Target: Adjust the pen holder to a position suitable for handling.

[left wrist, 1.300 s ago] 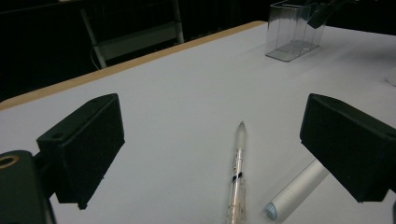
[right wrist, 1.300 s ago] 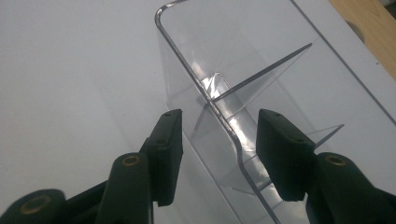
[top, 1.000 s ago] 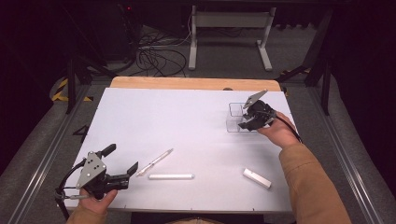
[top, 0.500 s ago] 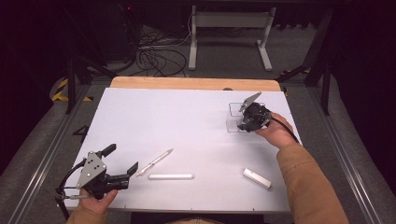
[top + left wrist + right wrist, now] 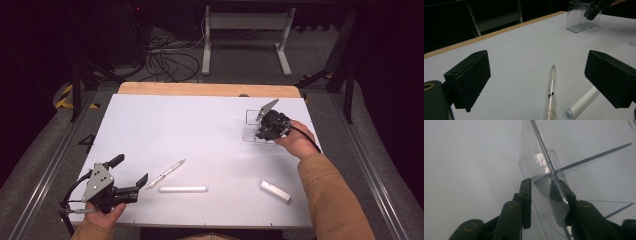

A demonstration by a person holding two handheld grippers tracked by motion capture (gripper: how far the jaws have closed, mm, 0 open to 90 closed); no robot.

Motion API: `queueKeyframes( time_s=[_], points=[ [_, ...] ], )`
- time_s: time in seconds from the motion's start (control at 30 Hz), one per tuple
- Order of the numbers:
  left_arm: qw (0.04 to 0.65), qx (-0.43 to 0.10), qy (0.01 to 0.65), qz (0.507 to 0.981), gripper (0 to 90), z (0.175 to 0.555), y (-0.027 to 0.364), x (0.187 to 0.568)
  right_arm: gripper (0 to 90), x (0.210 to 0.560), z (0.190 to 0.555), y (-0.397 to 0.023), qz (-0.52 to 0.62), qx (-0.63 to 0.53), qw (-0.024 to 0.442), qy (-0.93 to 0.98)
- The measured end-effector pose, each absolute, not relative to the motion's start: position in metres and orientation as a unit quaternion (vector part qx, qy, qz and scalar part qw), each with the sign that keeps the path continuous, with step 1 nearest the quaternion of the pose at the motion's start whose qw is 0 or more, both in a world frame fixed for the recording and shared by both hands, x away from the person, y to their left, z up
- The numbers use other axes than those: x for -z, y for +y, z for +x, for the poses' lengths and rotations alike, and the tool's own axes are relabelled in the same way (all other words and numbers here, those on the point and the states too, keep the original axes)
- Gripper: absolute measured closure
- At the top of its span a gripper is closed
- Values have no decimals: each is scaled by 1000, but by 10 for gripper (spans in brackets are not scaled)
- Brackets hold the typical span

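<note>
Looking down from the high view, I have my right tongs at the clear plastic box in the upper right of the frame, on the white desk. The box stands upright with its open top facing up; its footprint is squarish, so I can't name a long axis from here. In the right gripper view the box wall runs up between my two black jaws, one jaw outside it and one seen through the clear plastic. The jaws have just been closing on that wall and now stand narrow, but I cannot tell whether the pads actually press it.

My left tongs sit at the lower left of the high view, jaws wide apart and holding nothing. In the left gripper view a clear pen lies on the desk between and beyond the jaws, its tip pointing away toward the top of that frame. In the high view the same pen lies slanted, long axis running from lower left to upper right. Just below it there, a white tube lies level across the frame. Near the lower right, a small white block lies slanted, well apart from the tube.

Against the earlier frames, the box, the pen, the tube and the block lie where they were, and both hands are in the same spots; the difference is the narrower right jaws.
</note>
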State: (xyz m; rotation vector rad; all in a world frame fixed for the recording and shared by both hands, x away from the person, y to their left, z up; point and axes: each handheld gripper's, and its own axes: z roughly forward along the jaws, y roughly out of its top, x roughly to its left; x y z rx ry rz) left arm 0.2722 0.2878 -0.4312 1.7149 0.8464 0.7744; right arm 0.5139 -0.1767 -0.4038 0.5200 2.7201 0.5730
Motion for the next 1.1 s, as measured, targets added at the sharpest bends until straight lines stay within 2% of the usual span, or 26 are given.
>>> queueKeyframes(
  time_s=[0.03,0.1,0.23,0.37,0.63,1.1],
  points=[
    [513,-322,351,713,73,272,288,431,806,401,512,-176,172,-199,155,952],
    [514,-322,353,712,73,272,288,431,858,399,510,-174,167,-199,153,953],
    [514,-322,352,713,73,272,288,431,867,395,507,-168,164,-199,140,956],
    [514,-322,352,713,73,272,288,431,870,385,498,-158,140,-210,147,956],
    [514,-322,352,713,73,272,288,431,871,369,472,-122,77,-232,132,961],
    [514,-321,352,713,73,272,288,431,871,376,436,-63,0,-224,78,972]
  ],
)
